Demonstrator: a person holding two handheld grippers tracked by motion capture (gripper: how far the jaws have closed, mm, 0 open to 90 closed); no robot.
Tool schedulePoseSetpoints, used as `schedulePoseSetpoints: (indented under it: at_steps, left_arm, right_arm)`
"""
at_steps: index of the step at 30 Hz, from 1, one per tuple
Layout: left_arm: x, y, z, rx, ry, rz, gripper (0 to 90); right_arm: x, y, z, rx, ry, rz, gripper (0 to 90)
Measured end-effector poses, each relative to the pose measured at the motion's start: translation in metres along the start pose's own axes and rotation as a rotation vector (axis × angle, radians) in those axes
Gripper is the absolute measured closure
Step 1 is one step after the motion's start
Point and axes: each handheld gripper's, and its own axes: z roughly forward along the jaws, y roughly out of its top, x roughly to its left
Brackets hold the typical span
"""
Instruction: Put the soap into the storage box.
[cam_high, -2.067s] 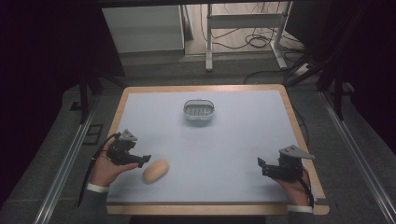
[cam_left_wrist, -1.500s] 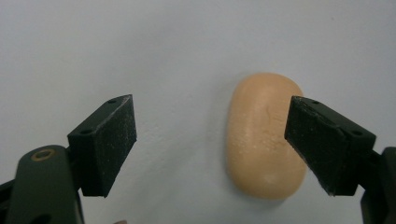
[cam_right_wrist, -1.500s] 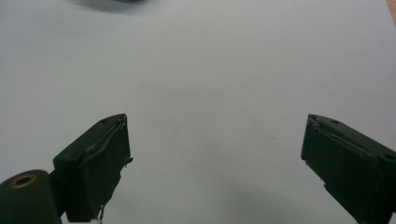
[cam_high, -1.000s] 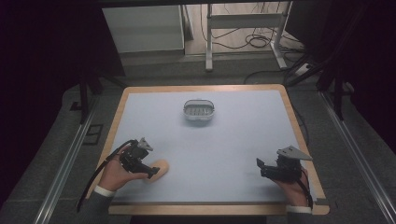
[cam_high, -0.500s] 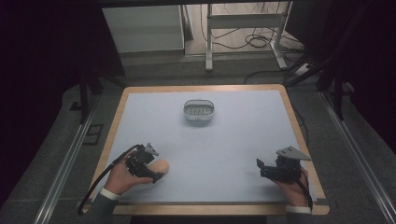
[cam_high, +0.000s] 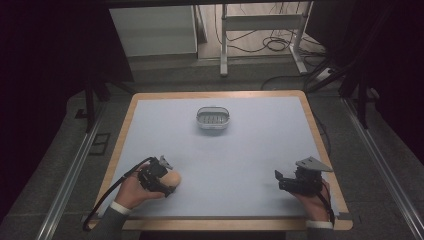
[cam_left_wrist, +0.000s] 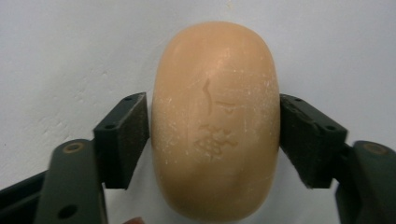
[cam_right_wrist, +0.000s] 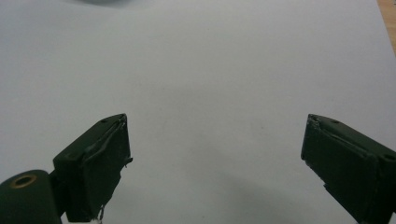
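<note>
A peach-coloured oval bar of soap (cam_left_wrist: 215, 121) lies on the pale blue table mat, at the front left in the high view, where the soap (cam_high: 174, 178) shows just past the left hand. My left gripper (cam_left_wrist: 215, 135) has a pad pressed against each long side of the bar. In the high view my left gripper (cam_high: 166, 184) points right. At the front right, my right gripper (cam_high: 278, 180) rests low over the mat, pointing left. The right gripper (cam_right_wrist: 217, 154) stands wide open, with bare mat between its jaws.
A small white slotted soap dish (cam_high: 213, 120) stands at the back middle of the mat. The wooden table rim (cam_high: 320, 145) frames the mat. Metal rails run along both sides of the table, and a cable trails from the left gripper off the front left corner.
My left gripper moved right along the front edge to the soap, and its jaws now hold the bar. The right gripper has barely moved.
</note>
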Motion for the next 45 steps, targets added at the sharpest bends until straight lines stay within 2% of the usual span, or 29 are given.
schedulePoseSetpoints:
  at_steps: [8,11,19,35,45]
  left_arm:
    - [-0.001,-0.001,0.000,-0.006,-0.001,0.006,32.7]
    - [0.001,0.000,-0.001,-0.001,-0.014,0.011,32.8]
    - [0.010,0.004,-0.006,-0.030,-0.043,-0.002,32.8]
    - [0.016,0.022,-0.018,-0.031,-0.056,0.024,32.8]
    - [0.021,0.031,-0.024,-0.053,-0.065,0.023,32.9]
  right_arm:
    - [-0.001,0.000,0.000,-0.001,-0.008,0.005,7.9]
    - [-0.001,0.000,-0.001,-0.002,-0.010,0.001,7.9]
    - [-0.002,0.000,-0.001,-0.004,-0.014,0.003,7.9]
    - [-0.002,-0.001,0.000,0.007,-0.018,0.004,7.9]
    - [-0.004,-0.002,0.000,0.010,-0.022,0.007,7.9]
